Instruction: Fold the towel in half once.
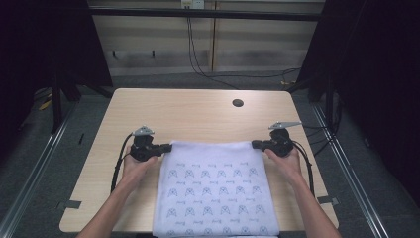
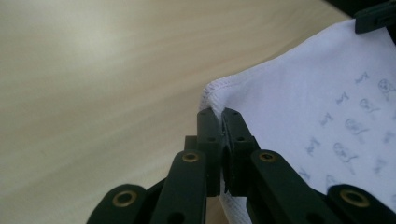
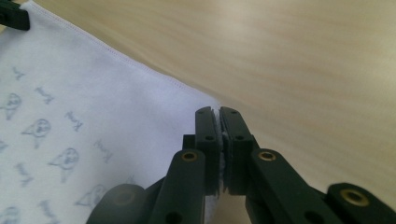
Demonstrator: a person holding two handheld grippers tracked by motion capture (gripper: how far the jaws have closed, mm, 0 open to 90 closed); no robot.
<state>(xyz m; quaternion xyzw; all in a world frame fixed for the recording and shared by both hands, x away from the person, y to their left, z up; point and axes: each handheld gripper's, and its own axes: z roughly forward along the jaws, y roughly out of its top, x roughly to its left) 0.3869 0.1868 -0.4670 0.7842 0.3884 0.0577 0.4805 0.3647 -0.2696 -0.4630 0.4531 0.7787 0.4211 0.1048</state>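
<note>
Table: a light wood-grain table [image 1: 198, 111] with rounded corners; a small dark round hole [image 1: 237, 103] sits near its far right part.
Room: grey floor around the table, a pale panelled wall [image 1: 247, 39] behind it, black cables [image 1: 198, 59] hanging down the wall and running along the floor, dark curtains [image 1: 381, 59] at both sides.
Cloth: a white cloth [image 1: 213, 186] printed with small grey figures lies flat on the near half of the table, its far edge running straight between the two grippers.
Left gripper: the left gripper [image 1: 166, 147] has its jaws pressed together on the cloth's far left corner; in the left gripper view [image 2: 218, 122] the stitched hem rises just above the jaw tips.
Right gripper: the right gripper [image 1: 256, 144] is clamped on the far right corner; in the right gripper view [image 3: 218, 119] a sliver of fabric shows between the jaws.
Cut off: the cloth's near edge runs past the bottom of the high view, as do both forearms.
Hard to make out: the printed figures are too small to identify; the room behind the curtains is lost in darkness.
</note>
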